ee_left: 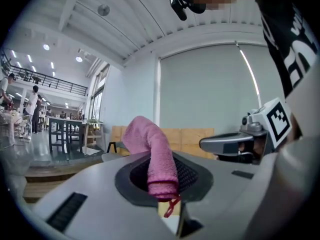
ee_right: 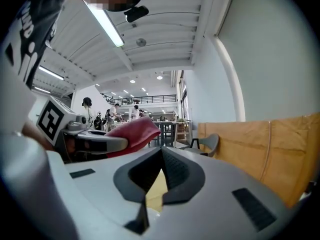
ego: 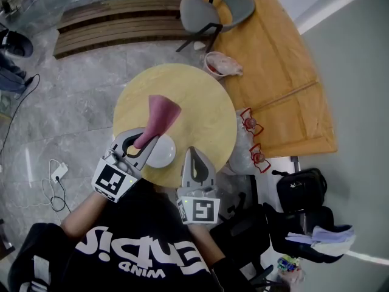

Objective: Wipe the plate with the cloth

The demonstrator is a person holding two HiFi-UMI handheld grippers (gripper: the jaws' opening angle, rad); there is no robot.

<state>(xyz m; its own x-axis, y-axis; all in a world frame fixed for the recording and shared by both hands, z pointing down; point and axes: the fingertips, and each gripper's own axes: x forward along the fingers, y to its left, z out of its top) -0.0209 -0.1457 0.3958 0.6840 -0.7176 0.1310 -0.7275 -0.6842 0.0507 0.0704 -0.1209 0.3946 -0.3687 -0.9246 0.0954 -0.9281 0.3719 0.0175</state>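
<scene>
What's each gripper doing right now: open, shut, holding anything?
Left gripper: shut on the cloth.
Right gripper: shut, nothing between its jaws.

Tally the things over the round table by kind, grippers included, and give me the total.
plate: 1
pink cloth: 1, clamped in the left gripper's jaws
grippers: 2, the left gripper and the right gripper, whose jaws hold nothing
Total: 4

White print on the black shirt point(ego: 144, 255), upside down, unreadable; square code markers on left gripper point(ego: 141, 143), right gripper point(ego: 192, 151)
</scene>
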